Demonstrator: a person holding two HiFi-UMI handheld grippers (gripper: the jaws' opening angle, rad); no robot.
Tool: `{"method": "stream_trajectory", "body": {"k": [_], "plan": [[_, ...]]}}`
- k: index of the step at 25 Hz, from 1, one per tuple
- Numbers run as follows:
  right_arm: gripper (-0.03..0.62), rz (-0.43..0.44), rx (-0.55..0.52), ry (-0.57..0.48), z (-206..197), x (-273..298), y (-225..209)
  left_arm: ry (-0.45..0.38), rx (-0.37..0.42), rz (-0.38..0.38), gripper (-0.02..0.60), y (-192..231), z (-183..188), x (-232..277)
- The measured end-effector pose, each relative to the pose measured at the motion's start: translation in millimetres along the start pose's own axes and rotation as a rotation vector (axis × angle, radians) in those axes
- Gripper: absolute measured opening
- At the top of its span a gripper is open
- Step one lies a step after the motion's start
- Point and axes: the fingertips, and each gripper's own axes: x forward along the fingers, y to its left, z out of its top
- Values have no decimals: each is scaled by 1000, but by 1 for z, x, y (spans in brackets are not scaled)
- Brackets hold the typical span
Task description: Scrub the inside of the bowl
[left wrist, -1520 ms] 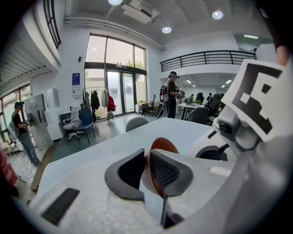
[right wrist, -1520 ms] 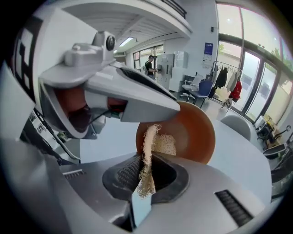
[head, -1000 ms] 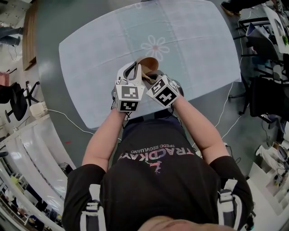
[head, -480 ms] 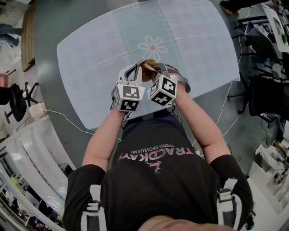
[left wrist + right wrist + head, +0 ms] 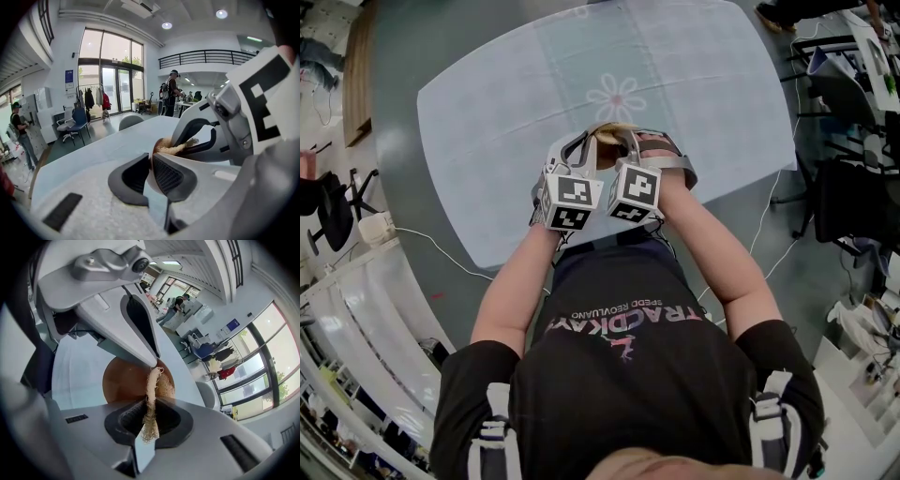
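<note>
Shifted closer beside the left gripper (image 5: 151,164), which pinches the rim, the best hold on the light, rigid-looking brown bowl (image 5: 123,380) above the bench (image 5: 487,112), the right gripper (image 5: 152,387) clamps a soft fibre scrubber (image 5: 149,423) against its inside.

The head view looks steeply down from above the person's chest onto the pale surface (image 5: 487,103), with the left hand-held gripper (image 5: 577,148) and right hand-held gripper (image 5: 639,146) close beneath. Each gripper view rides on its own gripper, sighting along the jaws from very near, low over that surface, and catches the other gripper. All three share the bowl (image 5: 609,133); both gripper views share the scrubber (image 5: 151,394).
</note>
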Motion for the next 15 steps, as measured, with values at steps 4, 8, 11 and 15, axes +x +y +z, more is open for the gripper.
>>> {"method": "stream_trajectory", "body": {"k": [4, 8, 11, 15], "plan": [[32, 51, 75, 23, -9, 5, 7, -23, -56, 17, 38, 5, 4, -3], [32, 141, 202, 19, -12, 7, 24, -47, -82, 44, 43, 14, 10, -7], [32, 214, 307, -2, -5, 4, 37, -57, -93, 53, 44, 16, 14, -10], [32, 313, 457, -54, 11, 1, 53, -63, -111, 59, 46, 13, 11, -10]]}}
